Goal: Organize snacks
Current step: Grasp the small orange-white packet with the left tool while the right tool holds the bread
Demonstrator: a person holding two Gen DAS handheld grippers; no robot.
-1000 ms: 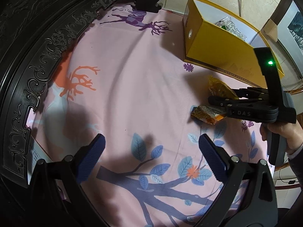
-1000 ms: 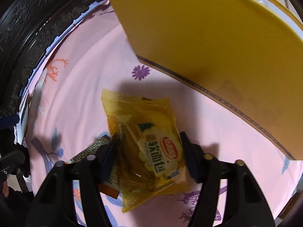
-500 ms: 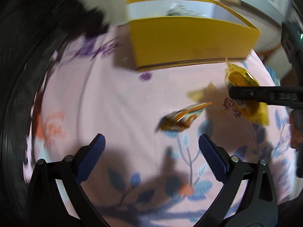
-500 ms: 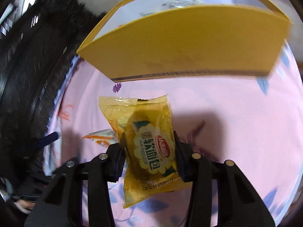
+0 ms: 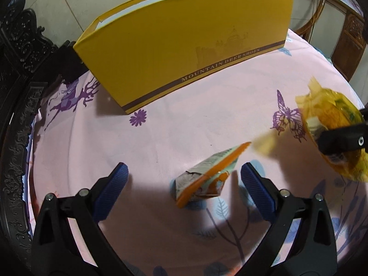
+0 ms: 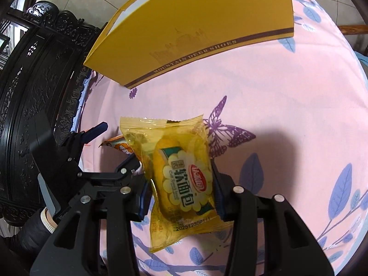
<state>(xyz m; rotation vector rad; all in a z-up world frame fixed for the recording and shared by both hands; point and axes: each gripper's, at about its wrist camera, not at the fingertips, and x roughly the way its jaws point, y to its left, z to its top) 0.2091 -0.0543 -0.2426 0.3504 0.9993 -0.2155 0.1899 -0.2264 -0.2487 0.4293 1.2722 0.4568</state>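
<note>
My right gripper (image 6: pixel 180 188) is shut on a yellow soft-bread packet (image 6: pixel 181 179) and holds it above the pink tablecloth; the packet also shows at the right edge of the left wrist view (image 5: pixel 333 133). My left gripper (image 5: pixel 184 184) is open, its blue pads either side of an orange and grey snack packet (image 5: pixel 207 177) that lies on the cloth. That packet peeks out behind the bread in the right wrist view (image 6: pixel 117 146). A yellow shoe box (image 5: pixel 184 46) stands open at the back, also in the right wrist view (image 6: pixel 195 30).
The pink printed cloth (image 5: pixel 161 138) covers the table. Dark carved wooden furniture (image 6: pixel 34 92) runs along the left side. A wooden chair (image 5: pixel 349 36) stands at the far right. The left gripper's body (image 6: pixel 76 161) is close beside the right one.
My right gripper has lifted the bread packet off the cloth and drawn back. My left gripper has swung toward the box and moved in around the orange packet.
</note>
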